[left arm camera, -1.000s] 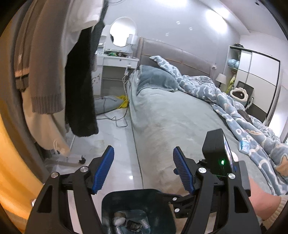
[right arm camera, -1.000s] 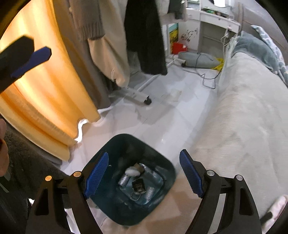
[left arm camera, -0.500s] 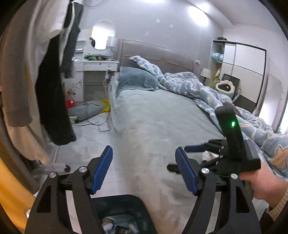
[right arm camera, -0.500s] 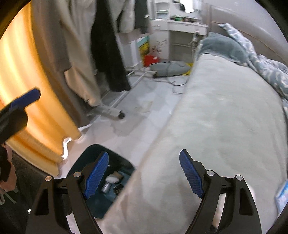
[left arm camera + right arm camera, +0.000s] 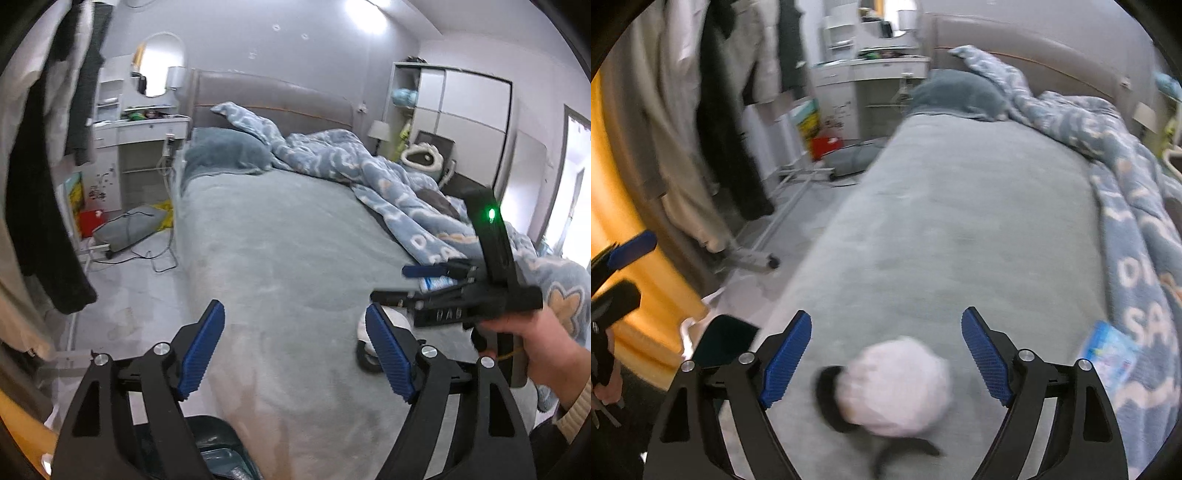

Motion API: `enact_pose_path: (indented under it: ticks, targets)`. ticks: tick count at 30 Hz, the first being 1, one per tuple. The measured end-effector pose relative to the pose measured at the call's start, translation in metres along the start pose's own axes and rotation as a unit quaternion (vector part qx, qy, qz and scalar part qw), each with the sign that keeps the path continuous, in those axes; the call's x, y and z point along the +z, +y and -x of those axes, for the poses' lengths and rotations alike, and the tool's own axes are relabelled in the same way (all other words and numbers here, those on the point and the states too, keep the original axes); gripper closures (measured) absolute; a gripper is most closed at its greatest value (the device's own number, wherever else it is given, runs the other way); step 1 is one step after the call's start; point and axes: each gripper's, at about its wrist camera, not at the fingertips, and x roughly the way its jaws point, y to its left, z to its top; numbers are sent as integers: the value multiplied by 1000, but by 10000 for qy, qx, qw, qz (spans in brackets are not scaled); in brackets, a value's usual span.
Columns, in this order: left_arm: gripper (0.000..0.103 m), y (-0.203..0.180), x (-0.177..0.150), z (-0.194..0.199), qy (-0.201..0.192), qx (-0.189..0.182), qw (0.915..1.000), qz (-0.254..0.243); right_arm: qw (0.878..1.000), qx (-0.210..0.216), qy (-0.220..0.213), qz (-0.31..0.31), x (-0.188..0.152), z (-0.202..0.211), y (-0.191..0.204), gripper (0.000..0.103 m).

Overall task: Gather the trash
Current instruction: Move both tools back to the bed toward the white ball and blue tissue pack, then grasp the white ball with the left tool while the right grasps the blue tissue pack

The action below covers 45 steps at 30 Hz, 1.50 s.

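Observation:
A white crumpled wad (image 5: pixel 894 384) with something black beside it lies on the grey bed (image 5: pixel 960 221), blurred. It shows low between the fingers of my right gripper (image 5: pixel 886 358), whose jaws are opening and touch nothing. In the left wrist view the wad (image 5: pixel 391 321) peeks out behind my left gripper (image 5: pixel 295 350), which hangs over the bed edge with jaws opening and empty. A blue packet (image 5: pixel 1108 350) rests at the quilt's edge. The dark teal bin (image 5: pixel 724 343) stands on the floor by the bed, with trash in it (image 5: pixel 221 454).
A person's hand holds the right gripper (image 5: pixel 406 283) over the blue packet (image 5: pixel 437 282). The blue quilt (image 5: pixel 369 173) is bunched along the bed's right side. Hanging clothes (image 5: pixel 713 110) and an orange curtain (image 5: pixel 620 221) stand left, with cables and a grey bag (image 5: pixel 125 229) on the floor.
Both grippers have swung away from above the bin toward the bed. The bin slid to the lower left of each view, and the white wad came under the right gripper.

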Motion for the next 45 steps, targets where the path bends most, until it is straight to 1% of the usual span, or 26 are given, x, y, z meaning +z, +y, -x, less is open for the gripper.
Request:
enact_pose_path:
  ticks: [6,9,12,18,21,25,29,32,35,36,39,41,42,44,45]
  targets:
    - [19,-16,0,-32,373,-318,9987,-139,9972,-451,-165,-580,-2,13,-43,12]
    - [18,-20,-1,-46,519,-433,9977,-68,9950,-624,-151,-769,-4,14,-58,11]
    - [17,-26,-1,-62,714,-613,9955,61,9916,-883,-107,-939,-10,15,-73,8]
    - [16,-48,-4,-96,1278,-835,9882,-74,9845,-1282,-56,-1199,-18,13,-95,5]
    - [16,-58,-7,-108,1473,-861,9853,-119,9805,-1494,-49,-1274,-20,13,-101,4]
    - [17,-66,-7,-119,1600,-832,9835,-117,9737,-1795,-67,-1401,-27,12,-112,4]
    - [18,-78,-8,-129,1713,-812,9816,-242,9684,-1990,-54,-1504,-30,10,-123,4]
    - [19,-90,-9,-136,1798,-805,9797,-374,9656,-2055,14,-1592,-34,10,-128,4]
    - [25,-97,-13,-147,1957,-685,9772,-462,9654,-1953,84,-1727,-38,7,-135,3]
    - [29,-98,-15,-151,2008,-643,9764,-459,9651,-1938,107,-1760,-39,6,-137,3]
    - [37,-96,-15,-156,2050,-549,9768,-277,9630,-1926,129,-1880,-41,2,-141,3]
    - [40,-93,-16,-158,2062,-468,9772,-161,9617,-1999,147,-1869,-41,0,-140,4]
    - [44,-90,-15,-159,2061,-441,9775,-103,9611,-2049,168,-1843,-41,-1,-139,4]
    - [48,-86,-14,-159,2045,-484,9777,-1,9589,-2178,202,-1809,-41,-5,-140,4]
    - [51,-84,-13,-157,2025,-519,9779,51,9575,-2215,208,-1835,-42,-6,-143,4]
